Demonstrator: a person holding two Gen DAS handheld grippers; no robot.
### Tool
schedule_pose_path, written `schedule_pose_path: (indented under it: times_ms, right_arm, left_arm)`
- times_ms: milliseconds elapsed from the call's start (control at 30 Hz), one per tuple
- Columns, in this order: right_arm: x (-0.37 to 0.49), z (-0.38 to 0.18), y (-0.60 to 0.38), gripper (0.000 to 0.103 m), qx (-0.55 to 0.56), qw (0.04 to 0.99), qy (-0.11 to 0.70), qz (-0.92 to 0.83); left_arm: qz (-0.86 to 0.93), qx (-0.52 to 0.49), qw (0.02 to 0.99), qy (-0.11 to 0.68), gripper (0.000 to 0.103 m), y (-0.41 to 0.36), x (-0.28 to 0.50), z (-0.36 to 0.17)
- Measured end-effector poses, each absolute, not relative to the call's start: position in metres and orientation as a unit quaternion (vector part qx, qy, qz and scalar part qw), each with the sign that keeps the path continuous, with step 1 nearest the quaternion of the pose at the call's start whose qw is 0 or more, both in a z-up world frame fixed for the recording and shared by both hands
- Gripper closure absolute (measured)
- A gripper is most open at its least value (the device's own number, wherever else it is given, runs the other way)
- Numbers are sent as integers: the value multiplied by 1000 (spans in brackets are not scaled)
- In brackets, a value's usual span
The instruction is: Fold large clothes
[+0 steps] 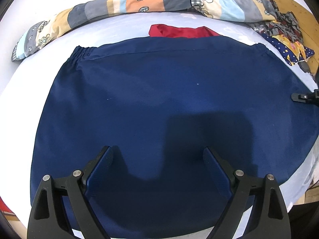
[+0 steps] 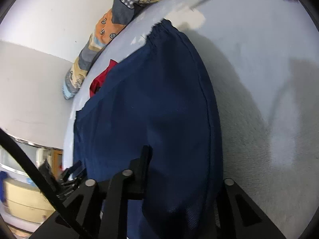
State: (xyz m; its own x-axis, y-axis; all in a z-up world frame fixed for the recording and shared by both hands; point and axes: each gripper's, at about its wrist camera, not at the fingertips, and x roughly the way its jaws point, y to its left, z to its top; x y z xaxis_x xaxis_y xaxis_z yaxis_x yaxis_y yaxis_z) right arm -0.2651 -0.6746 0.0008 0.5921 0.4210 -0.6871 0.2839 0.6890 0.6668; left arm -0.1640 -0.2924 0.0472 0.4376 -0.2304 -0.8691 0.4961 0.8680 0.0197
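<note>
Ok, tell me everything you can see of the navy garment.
The navy garment is a large, smooth woven-looking piece spread flat on the pale bed sheet, with elastic gathers at both far corners. A red cloth peeks from under its far hem. The right hand-held gripper pinches a lifted fold; the left hand-held gripper hovers open above it.

I'm seeing a rolled patchwork quilt (image 1: 127,4) lying along the far edge of the pale blue bed sheet (image 1: 35,75), against the white wall (image 2: 39,20). A crumpled heap of patterned cloth (image 1: 283,35) is sitting at the far right corner, partly on a wooden board (image 1: 295,0).
</note>
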Motion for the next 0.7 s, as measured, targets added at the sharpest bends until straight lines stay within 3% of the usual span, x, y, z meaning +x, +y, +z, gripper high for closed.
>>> schedule_pose_path:
  times_ms: [533,700]
  right_arm:
    - [-273,90,-624,88,461,817,337,76]
    - [-268,118,-599,88,466,821,314,102]
  left_arm:
    - [-216,143,837,482,12,-293,-163,46]
    - [-177,139,873,433,12,-284,-161,58]
